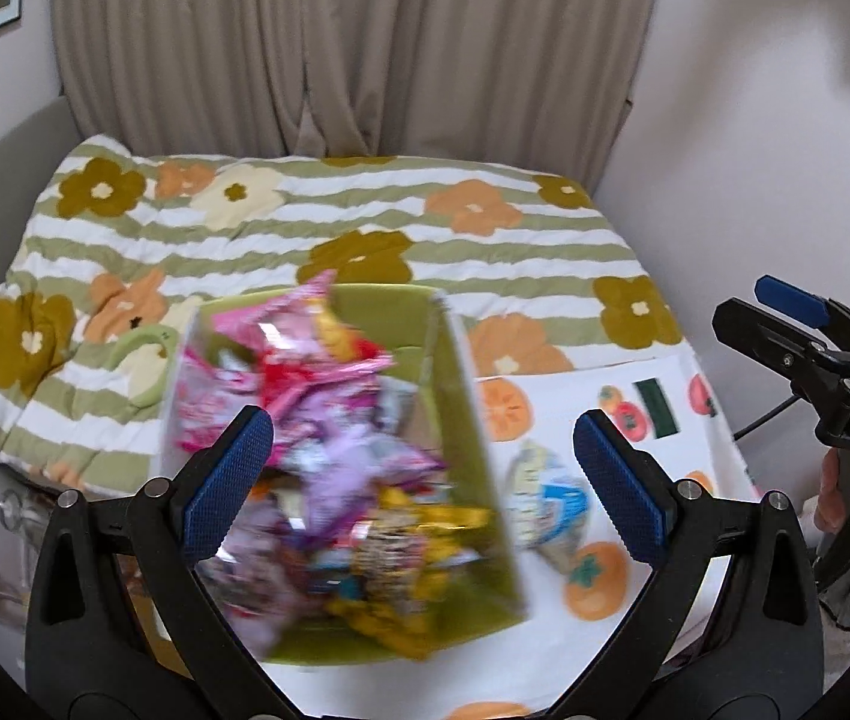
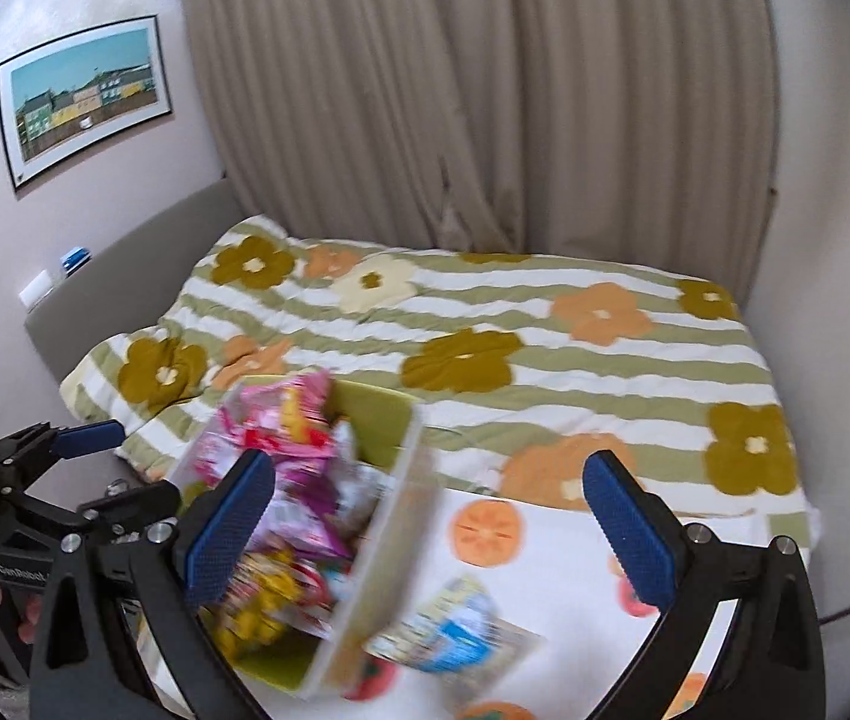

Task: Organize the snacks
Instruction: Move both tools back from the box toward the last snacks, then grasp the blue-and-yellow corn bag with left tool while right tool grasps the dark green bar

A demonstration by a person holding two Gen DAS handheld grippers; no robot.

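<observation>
Green box (image 1: 460, 372), heaped with pink, purple and yellow snacks (image 1: 329, 420), blurred, on white fruit-print cloth (image 1: 544, 648) over bed (image 1: 281, 222). Seen from left wrist: left gripper (image 1: 422, 483) wide open, empty, box between and beyond its blue pads. Blue-white packet (image 1: 550, 504) just right of box, inside the right pad's line. Right gripper (image 1: 784, 330) at far right, held by a hand (image 1: 838, 498), apart from box.

From right wrist: right gripper (image 2: 430, 531) spread wide, holding nothing. Box (image 2: 383, 546) low left beside left pad; packet (image 2: 454, 630) on cloth (image 2: 550, 570) between pads. Left gripper (image 2: 83, 468) at left edge, open.
</observation>
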